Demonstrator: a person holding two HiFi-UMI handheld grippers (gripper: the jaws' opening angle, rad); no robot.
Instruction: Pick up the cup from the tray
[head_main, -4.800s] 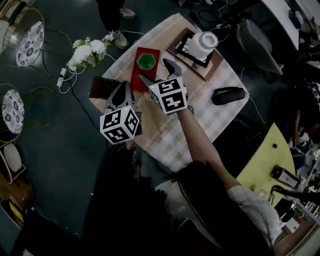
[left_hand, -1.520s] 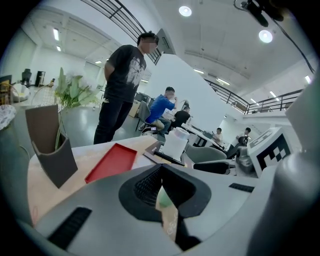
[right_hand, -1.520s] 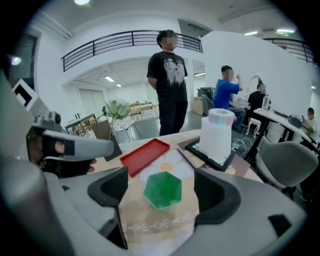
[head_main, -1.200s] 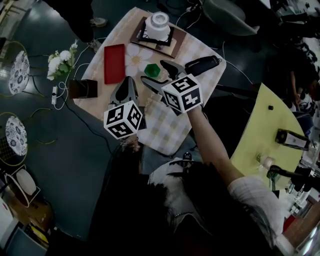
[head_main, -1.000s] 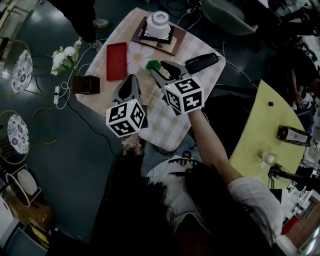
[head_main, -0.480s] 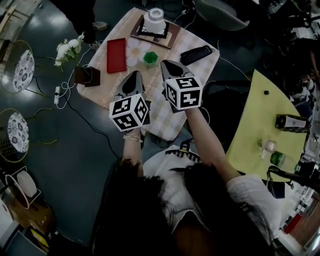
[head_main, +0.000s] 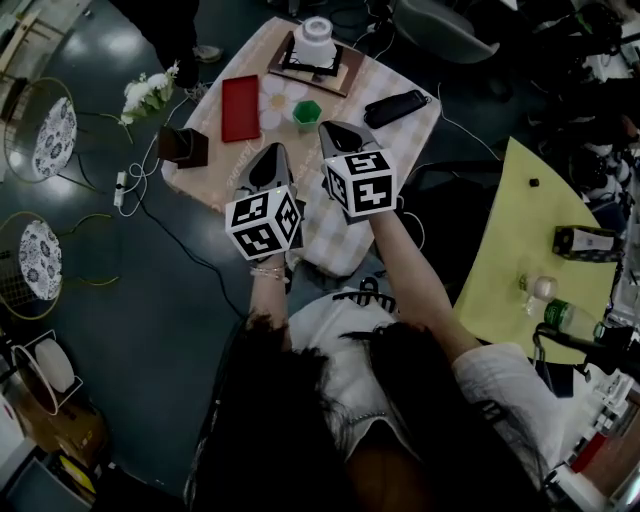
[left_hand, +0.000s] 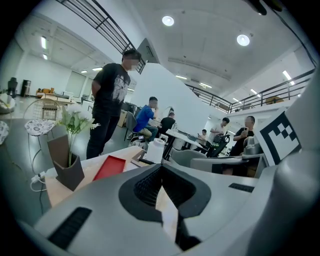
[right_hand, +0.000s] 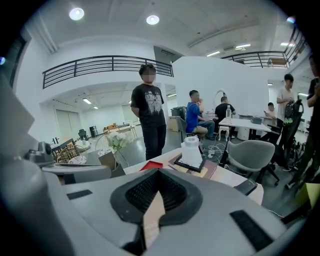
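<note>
The small green cup (head_main: 307, 111) stands upright on a white flower-shaped coaster (head_main: 280, 98), just right of the empty red tray (head_main: 240, 107). My right gripper (head_main: 333, 127) hovers a little nearer to me than the cup; it is shut and empty. My left gripper (head_main: 270, 153) hangs beside it to the left, also shut with nothing in it. The left gripper view shows the closed left gripper (left_hand: 161, 167) and the red tray (left_hand: 111, 166) beyond. In the right gripper view, past the closed right gripper (right_hand: 159, 172), lies the red tray (right_hand: 151, 165). The cup is hidden in both gripper views.
A white jar (head_main: 316, 38) sits on a framed wooden board (head_main: 343, 72) at the table's far edge. A black case (head_main: 395, 107) lies at the right, a brown vase (head_main: 183, 147) with flowers (head_main: 150, 92) at the left corner. A person (right_hand: 150, 117) stands behind the table.
The right gripper, open round the green cup a second ago, has left it on the coaster, drawn back towards me and shut. The left gripper has barely moved.
</note>
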